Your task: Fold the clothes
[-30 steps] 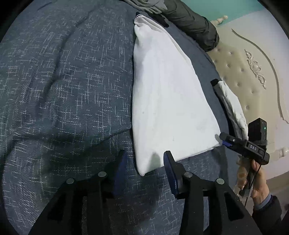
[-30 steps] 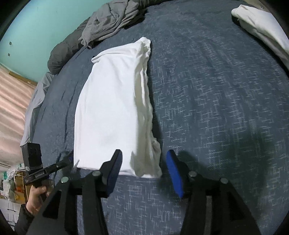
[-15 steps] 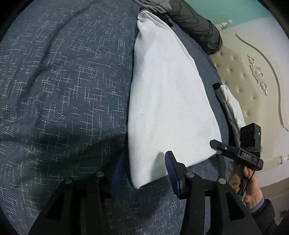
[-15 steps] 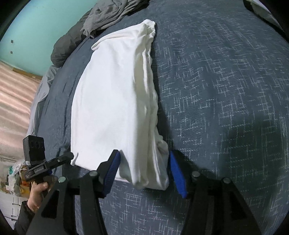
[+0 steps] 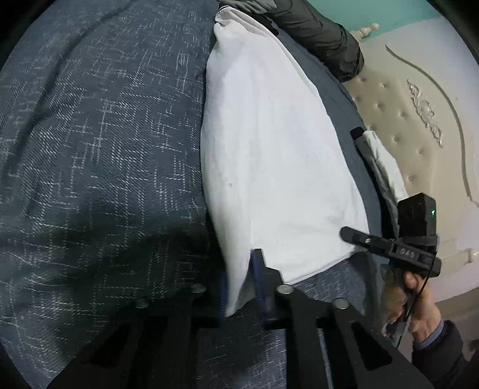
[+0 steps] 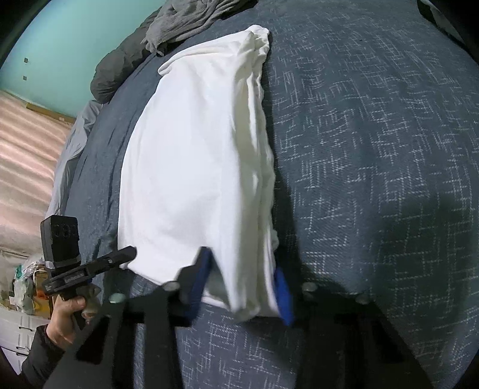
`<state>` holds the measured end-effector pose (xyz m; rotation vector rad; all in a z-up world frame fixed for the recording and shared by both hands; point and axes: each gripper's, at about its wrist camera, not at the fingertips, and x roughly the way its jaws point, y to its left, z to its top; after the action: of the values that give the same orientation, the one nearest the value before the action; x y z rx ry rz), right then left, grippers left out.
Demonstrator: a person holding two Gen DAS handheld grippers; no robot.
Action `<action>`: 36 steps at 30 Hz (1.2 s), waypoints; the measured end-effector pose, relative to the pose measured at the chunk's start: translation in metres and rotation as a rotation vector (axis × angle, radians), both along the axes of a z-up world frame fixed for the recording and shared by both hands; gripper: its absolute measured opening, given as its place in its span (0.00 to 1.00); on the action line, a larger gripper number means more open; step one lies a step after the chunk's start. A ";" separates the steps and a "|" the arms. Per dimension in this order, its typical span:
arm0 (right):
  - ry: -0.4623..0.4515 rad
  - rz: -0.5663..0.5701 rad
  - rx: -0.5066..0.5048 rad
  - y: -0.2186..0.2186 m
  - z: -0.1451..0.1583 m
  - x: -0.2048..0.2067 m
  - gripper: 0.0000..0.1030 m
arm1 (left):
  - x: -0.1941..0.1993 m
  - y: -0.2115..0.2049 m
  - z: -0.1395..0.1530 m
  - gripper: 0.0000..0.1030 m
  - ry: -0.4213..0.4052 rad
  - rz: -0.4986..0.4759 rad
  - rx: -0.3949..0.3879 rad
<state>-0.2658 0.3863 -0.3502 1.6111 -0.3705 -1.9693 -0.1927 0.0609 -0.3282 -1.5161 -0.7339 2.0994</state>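
You grip the white garment (image 5: 275,167): both the left gripper (image 5: 239,287) and right gripper (image 6: 242,287) have just closed, each clamped on a near corner between its jaws. Next, I think, you lift both corners together and carry them forward.

folded garment (image 6: 194,167) lengthwise on bedspread (image 6: 374,149), crumpled clothes (image 6: 185,21) beyond its far end

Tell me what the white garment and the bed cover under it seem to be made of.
White garment: probably thin cotton knit, matte; it drapes in soft wrinkles. Bed cover: likely woven fabric, dark blue with white crosshatch threads, matte; the exact fibre is unclear.
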 end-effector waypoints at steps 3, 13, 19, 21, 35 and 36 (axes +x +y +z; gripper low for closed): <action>0.007 -0.003 0.008 -0.006 0.001 0.004 0.17 | 0.001 0.001 0.007 0.06 0.015 -0.015 -0.003; 0.085 -0.026 -0.051 -0.001 0.041 0.010 0.13 | -0.006 0.004 0.075 0.06 0.112 -0.030 0.024; 0.155 -0.031 -0.091 0.005 0.096 0.005 0.12 | -0.015 0.008 0.147 0.06 0.189 -0.029 0.018; 0.182 -0.034 -0.107 0.010 0.117 0.002 0.12 | -0.019 0.010 0.173 0.06 0.219 -0.028 0.016; 0.393 -0.060 -0.136 0.028 0.272 -0.011 0.12 | -0.018 0.034 0.317 0.06 0.398 -0.074 0.008; 0.404 -0.063 -0.134 0.030 0.281 -0.011 0.12 | -0.017 0.039 0.324 0.06 0.406 -0.080 0.009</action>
<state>-0.2769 0.4167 -0.0694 1.0958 -0.3852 -2.2037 -0.2097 0.1000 -0.0043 -1.0421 -0.5205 2.2370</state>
